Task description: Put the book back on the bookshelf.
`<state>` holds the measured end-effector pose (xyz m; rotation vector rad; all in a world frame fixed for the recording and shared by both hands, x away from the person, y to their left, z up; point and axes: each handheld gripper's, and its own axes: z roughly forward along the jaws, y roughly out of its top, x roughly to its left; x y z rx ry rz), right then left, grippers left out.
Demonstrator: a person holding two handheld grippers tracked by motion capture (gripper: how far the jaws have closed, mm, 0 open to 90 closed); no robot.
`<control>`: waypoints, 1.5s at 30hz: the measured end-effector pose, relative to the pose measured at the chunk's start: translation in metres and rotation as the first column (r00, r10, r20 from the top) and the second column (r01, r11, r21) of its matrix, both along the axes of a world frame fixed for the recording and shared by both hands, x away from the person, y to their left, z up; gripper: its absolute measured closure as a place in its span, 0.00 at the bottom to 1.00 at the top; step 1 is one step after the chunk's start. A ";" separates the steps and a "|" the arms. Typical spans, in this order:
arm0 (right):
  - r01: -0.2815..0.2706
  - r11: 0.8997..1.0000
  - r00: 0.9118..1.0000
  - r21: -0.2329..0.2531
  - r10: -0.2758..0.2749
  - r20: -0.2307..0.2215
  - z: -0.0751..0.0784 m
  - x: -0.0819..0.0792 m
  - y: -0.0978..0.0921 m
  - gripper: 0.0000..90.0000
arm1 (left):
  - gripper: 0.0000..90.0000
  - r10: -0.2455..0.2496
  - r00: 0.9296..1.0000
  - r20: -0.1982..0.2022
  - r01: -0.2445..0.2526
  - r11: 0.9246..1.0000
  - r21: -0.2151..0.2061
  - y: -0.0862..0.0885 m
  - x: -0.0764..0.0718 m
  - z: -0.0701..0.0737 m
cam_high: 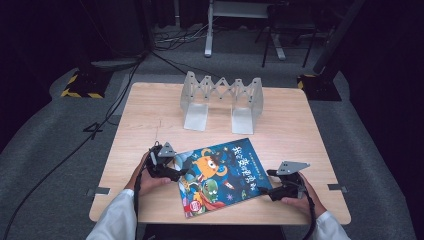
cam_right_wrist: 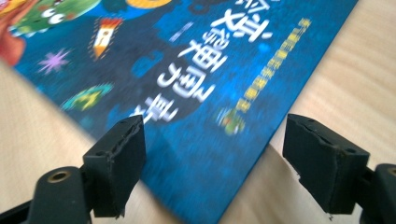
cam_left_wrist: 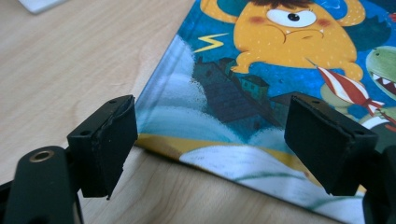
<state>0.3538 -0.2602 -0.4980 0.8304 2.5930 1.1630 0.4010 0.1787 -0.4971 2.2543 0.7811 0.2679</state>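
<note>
Your wooden table (cam_high: 150,115) carries everything here. At its far side stands a grey folding book rack (cam_high: 222,97), upright, with 2 flat base plates pointing toward you. Well apart from it, near your edge of the table, lies the picture book (cam_high: 220,175), flat, cover up, turned at an angle so 1 corner points toward the rack. The cover is blue, with an orange one-eyed creature and white characters along 1 side.

Your left gripper (cam_high: 175,172) sits at the book's left corner. In the left gripper view, the jaws of that gripper (cam_left_wrist: 210,140) stand wide apart, gripping nothing, 1 over bare wood and the other over the cover, with the book's corner edge between them.

Your right gripper (cam_high: 267,186) sits at the book's right corner, just beside its edge. In the right gripper view, that gripper (cam_right_wrist: 215,163) is also spread wide and holds nothing; the book's corner lies between the jaws, with wood under the right-hand one.
</note>
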 end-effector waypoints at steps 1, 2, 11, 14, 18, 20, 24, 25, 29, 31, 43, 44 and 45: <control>-0.004 1.000 1.000 0.004 0.004 -0.005 0.000 -0.003 -0.002 0.24 | 0.18 -0.005 1.000 0.008 0.005 1.000 -0.004 0.000 0.003 0.000; -0.009 1.000 1.000 0.007 0.009 -0.003 -0.001 -0.006 -0.005 0.24 | 0.21 0.001 1.000 0.006 -0.001 1.000 -0.016 -0.001 0.005 0.001; -0.024 0.998 0.999 -0.058 0.026 0.036 -0.003 -0.020 -0.003 0.27 | 0.17 -0.003 0.998 -0.058 -0.001 0.998 -0.058 -0.001 0.026 -0.005; -0.019 0.998 0.999 -0.061 0.022 0.042 -0.003 -0.019 -0.001 0.28 | 0.17 -0.039 0.997 -0.060 0.035 0.997 -0.064 -0.002 0.023 -0.005; -0.013 0.998 0.999 -0.062 0.015 0.042 -0.003 -0.018 -0.001 0.27 | 0.16 -0.047 0.997 -0.065 0.044 0.998 -0.053 -0.004 0.018 -0.005; -0.005 0.998 0.999 -0.066 0.008 0.046 -0.003 -0.017 0.000 0.27 | 0.15 -0.055 0.996 -0.064 0.052 0.997 -0.050 -0.002 0.013 -0.005; 0.020 0.998 0.999 -0.060 -0.017 0.046 -0.003 -0.013 0.000 0.28 | 0.15 -0.060 0.995 -0.076 0.057 0.998 -0.039 0.002 0.004 -0.003; 0.029 0.998 0.998 -0.060 -0.026 0.049 -0.003 -0.012 -0.001 0.29 | 0.15 -0.070 0.995 -0.072 0.067 0.997 -0.038 0.004 0.000 -0.004; 0.059 0.996 0.996 -0.064 -0.055 0.065 -0.003 -0.008 0.000 0.31 | 0.15 -0.072 0.995 -0.069 0.069 0.997 -0.047 0.010 -0.012 -0.004; 0.083 0.994 0.994 -0.064 -0.079 0.073 -0.003 -0.005 0.001 0.31 | 0.15 -0.079 0.994 -0.069 0.076 0.996 -0.044 0.015 -0.021 -0.004; 0.191 0.978 0.978 -0.083 -0.183 0.095 -0.002 0.024 0.014 0.27 | 0.16 -0.100 0.992 -0.078 0.098 0.995 -0.031 0.027 -0.050 -0.003; 0.198 0.977 0.977 -0.085 -0.189 0.100 -0.002 0.027 0.015 0.27 | 0.16 -0.103 0.992 -0.078 0.101 0.994 -0.030 0.027 -0.053 -0.003; 0.208 0.974 0.974 -0.089 -0.199 0.105 -0.002 0.030 0.017 0.27 | 0.16 -0.109 0.991 -0.077 0.107 0.994 -0.029 0.028 -0.055 -0.003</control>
